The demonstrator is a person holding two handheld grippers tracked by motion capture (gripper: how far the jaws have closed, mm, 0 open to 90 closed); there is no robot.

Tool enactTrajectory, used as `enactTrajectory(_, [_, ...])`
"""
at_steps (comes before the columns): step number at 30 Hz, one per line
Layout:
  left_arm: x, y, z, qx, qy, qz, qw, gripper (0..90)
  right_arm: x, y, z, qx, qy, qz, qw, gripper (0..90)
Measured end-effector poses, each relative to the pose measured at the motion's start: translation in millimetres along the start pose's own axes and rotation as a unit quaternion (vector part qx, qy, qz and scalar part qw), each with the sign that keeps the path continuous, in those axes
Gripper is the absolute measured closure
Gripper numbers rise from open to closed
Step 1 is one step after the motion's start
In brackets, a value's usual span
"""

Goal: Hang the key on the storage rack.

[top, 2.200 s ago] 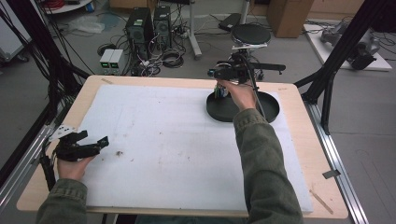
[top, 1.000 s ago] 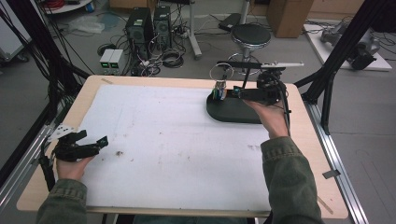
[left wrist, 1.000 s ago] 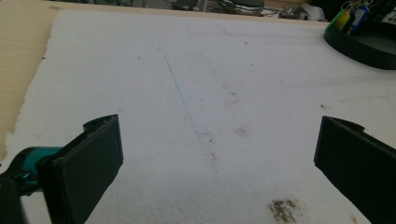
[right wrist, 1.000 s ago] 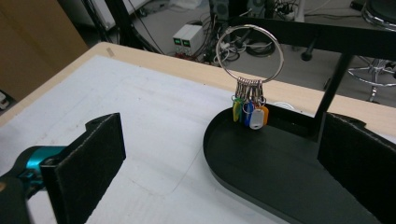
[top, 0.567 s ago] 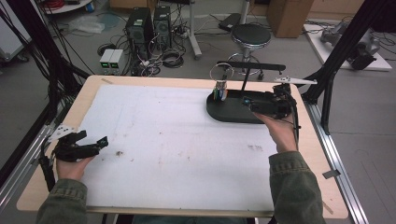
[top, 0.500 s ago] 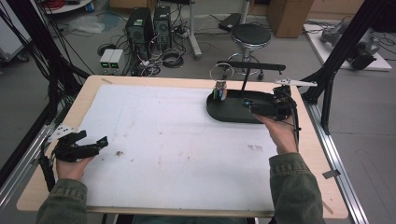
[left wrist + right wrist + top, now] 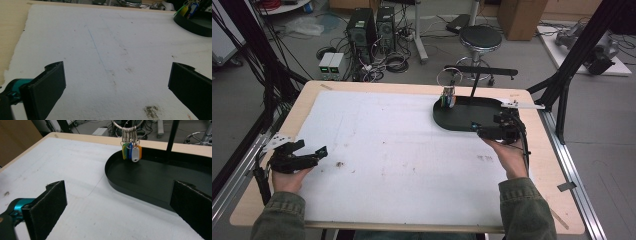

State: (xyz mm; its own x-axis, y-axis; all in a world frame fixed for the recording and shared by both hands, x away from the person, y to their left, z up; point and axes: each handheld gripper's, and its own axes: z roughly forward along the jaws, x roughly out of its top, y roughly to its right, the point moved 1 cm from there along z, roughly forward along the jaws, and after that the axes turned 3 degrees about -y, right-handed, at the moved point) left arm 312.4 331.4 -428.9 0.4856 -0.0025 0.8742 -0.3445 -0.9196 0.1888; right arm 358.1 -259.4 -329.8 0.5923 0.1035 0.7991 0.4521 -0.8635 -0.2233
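My right gripper (image 7: 484, 133) gapes open near the black tray (image 7: 150, 182); the hanging key tags (image 7: 131, 151) look light and swingy; I'd pinch their flat plastic.

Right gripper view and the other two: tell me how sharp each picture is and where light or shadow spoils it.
Right gripper view: the key tags are fairly sharp, the black tray shows little detail, and the near jaws are soft. Left gripper view: the white mat is evenly lit, its stains clear, the jaws blurred. High view: overall soft and low in detail; the right hand-held gripper merges with the dark tray.
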Motion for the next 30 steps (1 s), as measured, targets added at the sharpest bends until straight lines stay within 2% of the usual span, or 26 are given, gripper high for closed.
enactTrajectory(17, [-0.3,1.4,0.0,-0.002,-0.003,0.002,1.0000,1.7,-40.4,2.0,4.1,0.011,-0.011,0.001,0.9999,0.5])
enactTrajectory(28, [-0.4,1.7,0.2,-0.001,-0.004,0.003,1.0000,1.7,-65.6,7.1,6.7,-0.004,-0.019,0.004,0.9998,0.5])
enactTrajectory(30, [-0.6,1.6,0.3,-0.001,-0.005,0.004,1.0000,1.7,-70.1,7.4,5.4,-0.004,-0.012,0.012,0.9998,0.5])
